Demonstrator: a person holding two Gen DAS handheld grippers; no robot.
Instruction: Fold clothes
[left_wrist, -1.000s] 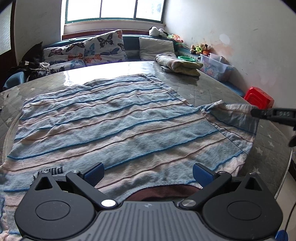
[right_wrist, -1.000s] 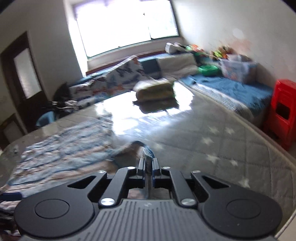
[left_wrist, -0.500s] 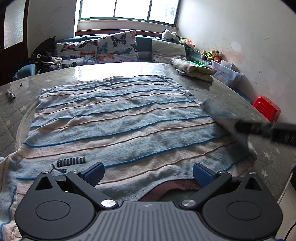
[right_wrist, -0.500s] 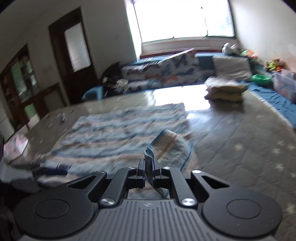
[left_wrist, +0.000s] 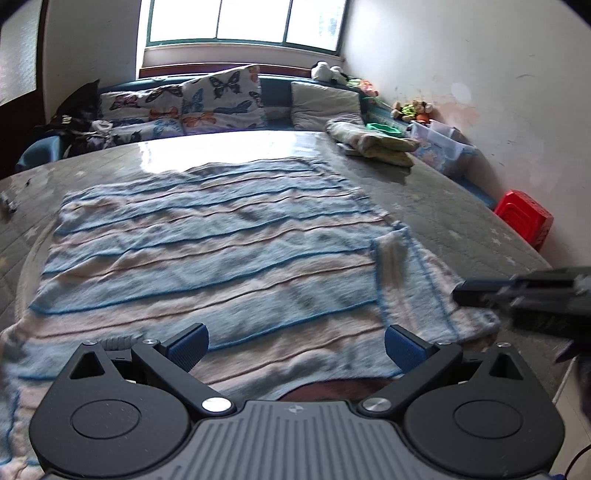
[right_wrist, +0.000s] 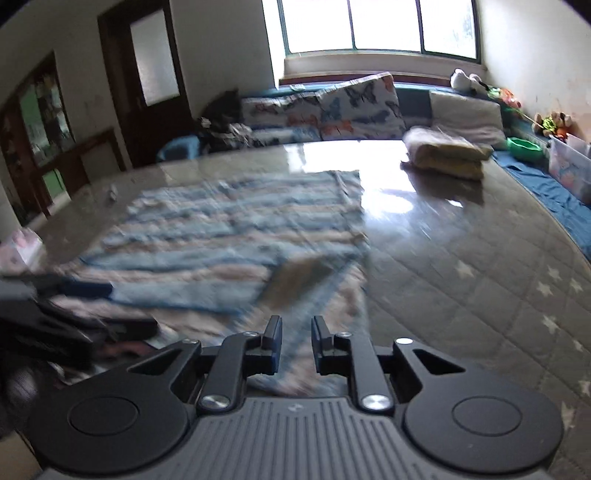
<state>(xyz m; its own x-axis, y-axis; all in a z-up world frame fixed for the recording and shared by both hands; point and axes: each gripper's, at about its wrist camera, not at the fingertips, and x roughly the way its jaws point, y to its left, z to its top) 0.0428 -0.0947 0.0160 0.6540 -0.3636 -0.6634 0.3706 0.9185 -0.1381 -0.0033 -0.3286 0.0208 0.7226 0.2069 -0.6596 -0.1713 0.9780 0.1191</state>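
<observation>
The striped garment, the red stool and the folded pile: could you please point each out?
striped garment (left_wrist: 207, 251): left wrist view, flat middle.
red stool (left_wrist: 524, 216): left wrist view, top.
folded pile (right_wrist: 447, 151): right wrist view, upper layer.

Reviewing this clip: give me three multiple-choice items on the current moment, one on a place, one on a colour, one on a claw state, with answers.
1. Where does the folded-over sleeve lie?
A. on the striped garment's right side
B. on the red stool
C. on the pillows

2. What colour is the stool by the wall?
A. green
B. red
C. white

3. How is the right claw?
A. shut on cloth
B. open, holding nothing
C. out of view

Answers: 1 A, the flap rests on the body; 2 B, plainly red; 3 B, a clear gap shows between its jaws.
</observation>
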